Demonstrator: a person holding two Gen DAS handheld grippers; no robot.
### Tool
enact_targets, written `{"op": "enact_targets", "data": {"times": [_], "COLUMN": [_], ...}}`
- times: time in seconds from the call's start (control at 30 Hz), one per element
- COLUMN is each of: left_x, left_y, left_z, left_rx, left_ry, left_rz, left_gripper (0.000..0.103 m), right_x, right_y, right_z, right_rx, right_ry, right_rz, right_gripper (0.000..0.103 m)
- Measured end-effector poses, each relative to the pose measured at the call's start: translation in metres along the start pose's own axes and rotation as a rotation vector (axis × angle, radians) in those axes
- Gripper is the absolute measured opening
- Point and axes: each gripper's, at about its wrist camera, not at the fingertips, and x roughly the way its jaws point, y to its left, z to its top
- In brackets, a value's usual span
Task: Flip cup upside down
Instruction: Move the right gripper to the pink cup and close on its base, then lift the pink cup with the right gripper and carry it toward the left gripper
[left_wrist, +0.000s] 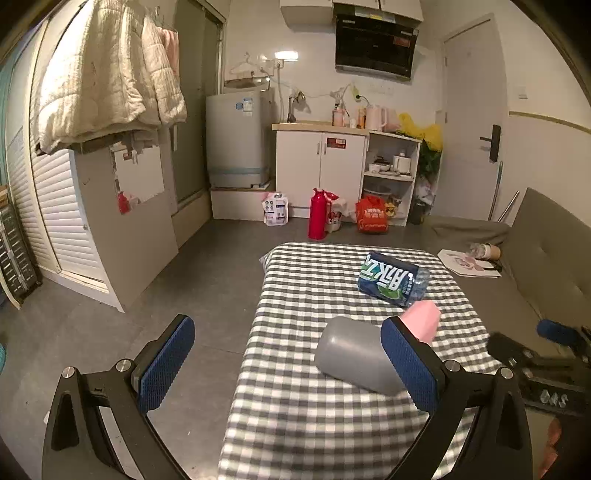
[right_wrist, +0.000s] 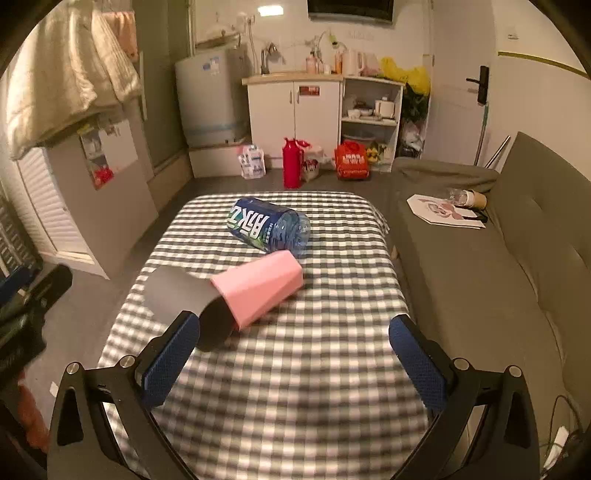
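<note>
A grey cup (right_wrist: 177, 295) lies on its side on the checked tablecloth (right_wrist: 295, 369), its open mouth toward me in the right wrist view. A pink cup (right_wrist: 260, 290) lies on its side against it. In the left wrist view the grey cup (left_wrist: 354, 352) shows partly behind a finger, and the pink cup (left_wrist: 424, 317) just beyond. My left gripper (left_wrist: 291, 363) is open and empty, to the left of the cups. My right gripper (right_wrist: 293, 360) is open and empty, just short of the cups.
A blue water bottle (right_wrist: 267, 227) lies on its side further back on the table. A grey sofa (right_wrist: 498, 258) runs along the right with papers and a tube. A red flask (right_wrist: 291, 162), bags and white cabinets stand on the floor beyond.
</note>
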Motion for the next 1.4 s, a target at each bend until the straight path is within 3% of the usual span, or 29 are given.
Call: {"op": "enact_targets", "data": {"times": [0.3,0.63,0.9,0.97,1.03,1.23,1.4], "left_x": [0.048,0.061,0.063,0.061,0.057,0.047,0.045], "left_y": [0.004,0.01,0.021,0.021,0.017,0.008,0.011], "left_z": [-0.018,-0.019,-0.02,-0.02,-0.021,-0.026,-0.028], "left_rx": [-0.012,-0.026,-0.069,-0.072,-0.061,-0.027,-0.042], "left_ry": [0.099,0.137,0.178,0.185,0.187,0.19,0.198], "left_rz": [0.041,0.03,0.018,0.009,0.001,0.004,0.005], "left_gripper": [0.103,0.103,0.103,0.103,0.103,0.103,0.103], "right_x": [0.097,0.156,0.156,0.154,0.149,0.149,0.137], "right_y": [0.02,0.02,0.009,0.001,-0.005,0.004,0.001], "right_z": [0.046,0.039,0.032,0.03,0.024,0.003,-0.007], "right_rx": [0.023,0.148,0.167,0.19,0.214,0.162,0.17], "right_ry": [0.19,0.369,0.423,0.45,0.47,0.557,0.504], "right_rz": [-0.022,-0.001,0.04,0.08,0.138,0.171,0.164], "right_gripper": [0.1,0.094,0.09,0.074,0.066,0.064,0.063]}}
